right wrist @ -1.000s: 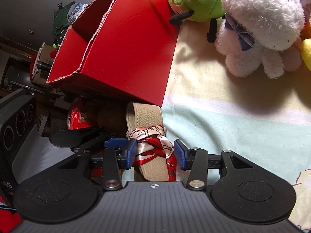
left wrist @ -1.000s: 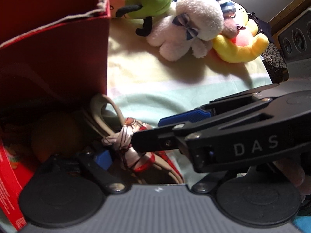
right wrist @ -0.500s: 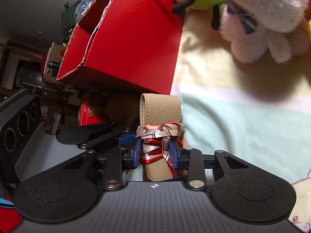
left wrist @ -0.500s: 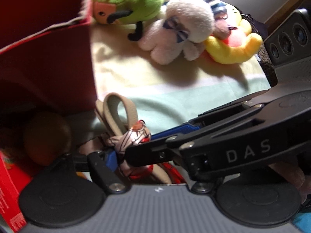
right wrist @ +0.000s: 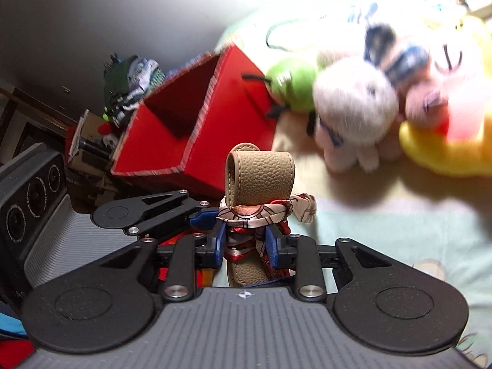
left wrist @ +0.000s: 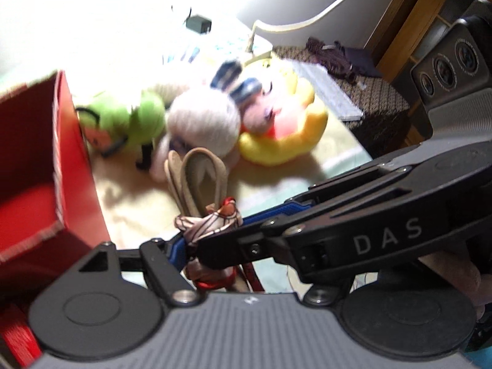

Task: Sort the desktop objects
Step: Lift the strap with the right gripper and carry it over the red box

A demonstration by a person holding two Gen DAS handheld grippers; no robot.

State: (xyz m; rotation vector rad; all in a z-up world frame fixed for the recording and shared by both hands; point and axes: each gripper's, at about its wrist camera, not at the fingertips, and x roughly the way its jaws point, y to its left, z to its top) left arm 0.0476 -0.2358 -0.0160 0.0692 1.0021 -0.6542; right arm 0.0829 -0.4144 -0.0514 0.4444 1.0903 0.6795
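I count one tan leather strap (right wrist: pixel 259 174) with one red-and-cream scarf (right wrist: pixel 265 215) knotted round it, one red box (right wrist: pixel 196 129), and three plush toys: green (right wrist: pixel 292 87), white (right wrist: pixel 353 113) and yellow (right wrist: pixel 442 150).

My right gripper (right wrist: pixel 246 243) is clenched on the scarf-wrapped middle of the strap, blue pads pressing both sides. In the left wrist view my left gripper (left wrist: pixel 196 246) sits at the same knot; one blue pad touches the scarf, but the right gripper's arm crosses over the other finger, so I cannot tell whether it is clamped.

The strap is at lower centre of both frames, off the striped cloth (right wrist: pixel 384 224). Its long axis runs up the frame, folded loop end uppermost, pointing toward the toys.

The box's open top lies just upper left of the loop, its near rim close beside it. Bare cloth to the right leaves open room; the toys crowd the upper right.
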